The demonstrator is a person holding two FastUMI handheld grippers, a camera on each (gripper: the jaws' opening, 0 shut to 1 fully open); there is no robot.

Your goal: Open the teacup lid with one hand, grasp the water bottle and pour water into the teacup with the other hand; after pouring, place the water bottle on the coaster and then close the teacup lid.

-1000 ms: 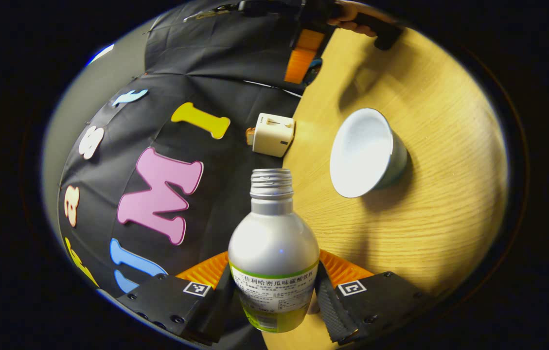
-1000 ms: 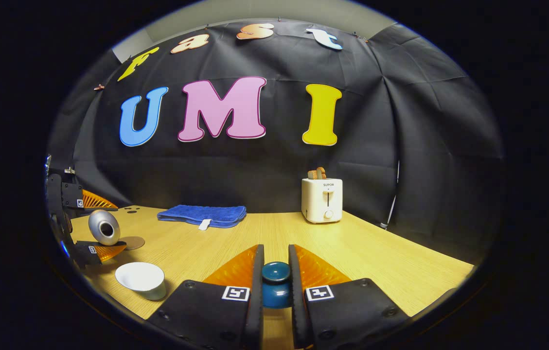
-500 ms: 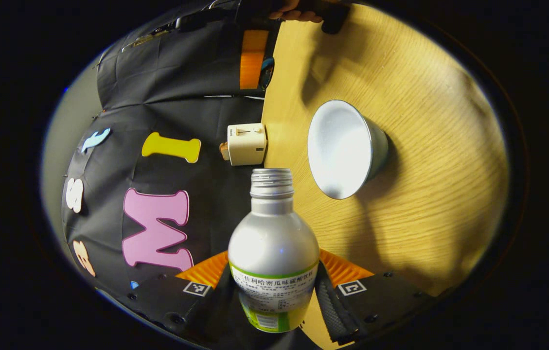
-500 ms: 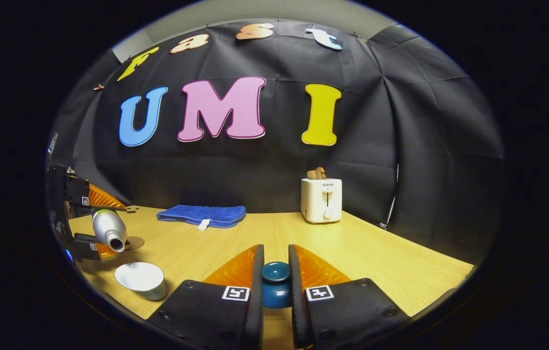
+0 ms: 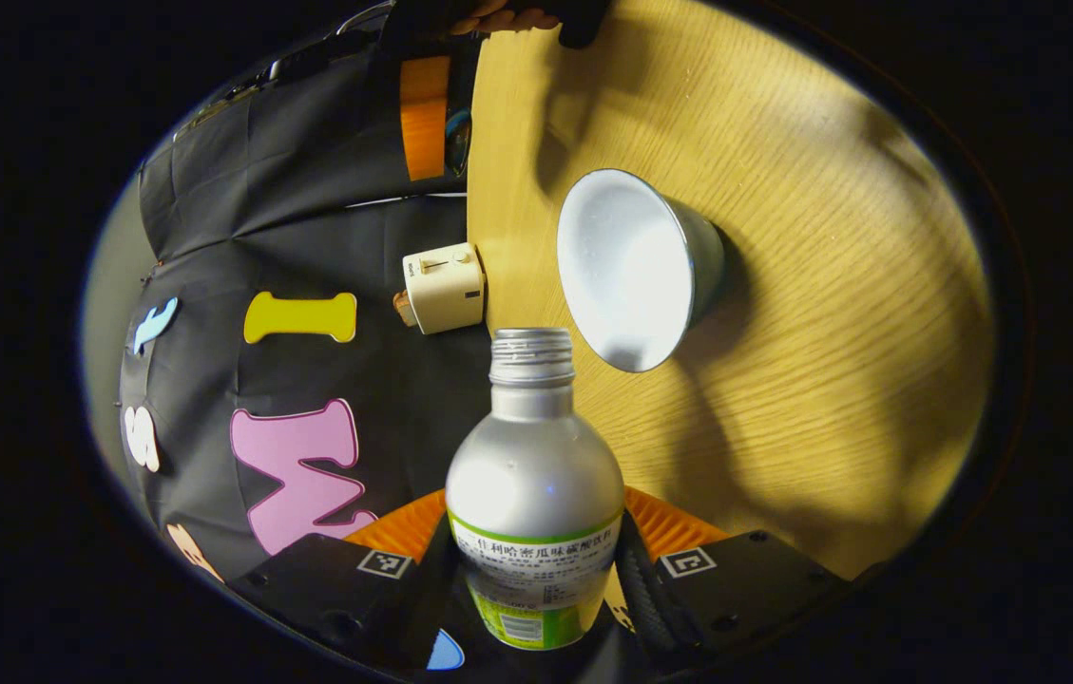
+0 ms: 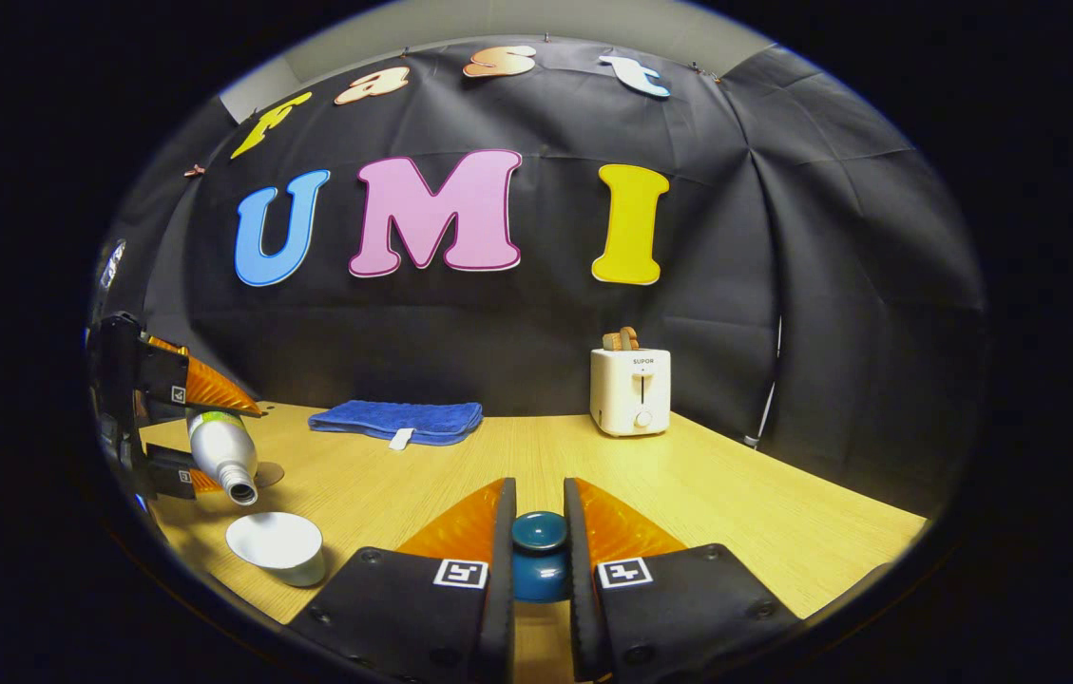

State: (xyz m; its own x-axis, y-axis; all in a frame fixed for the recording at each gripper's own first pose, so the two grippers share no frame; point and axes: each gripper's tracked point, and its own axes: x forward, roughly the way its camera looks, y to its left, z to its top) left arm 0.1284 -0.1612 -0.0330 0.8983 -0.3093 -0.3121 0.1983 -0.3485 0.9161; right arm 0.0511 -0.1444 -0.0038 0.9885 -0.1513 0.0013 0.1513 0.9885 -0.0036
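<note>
1. Left gripper view: the left hand-held gripper point(image 5: 536, 570) is clamped on the water bottle point(image 5: 534, 494), a finger pressed to each side of its labelled body. The bottle has no cap, and its open threaded mouth points toward the teacup point(image 5: 636, 269), which stands uncovered on the tabletop point(image 5: 831, 313). The mouth sits just beside the cup's rim. No stream of water is visible, and I cannot tell whether the pale inside of the cup holds any yet.

2. Right gripper view: the right hand-held gripper point(image 6: 538, 570) is closed on the knob of the teacup lid point(image 6: 538, 546), held off to the side, well apart from the teacup point(image 6: 277, 546). At the left edge the left hand-held gripper point(image 6: 189, 432) holds the water bottle point(image 6: 222, 454) tilted mouth-down, just above the cup. The coaster point(image 6: 265, 472) lies bare on the tabletop point(image 6: 736, 503) behind the bottle.

3. Judged from both views: the lid is off and the bottle is grasped and tipped, so the pour looks to be starting or under way. Left to do are finishing the pour, standing the bottle on the coaster and putting the lid back on.
</note>
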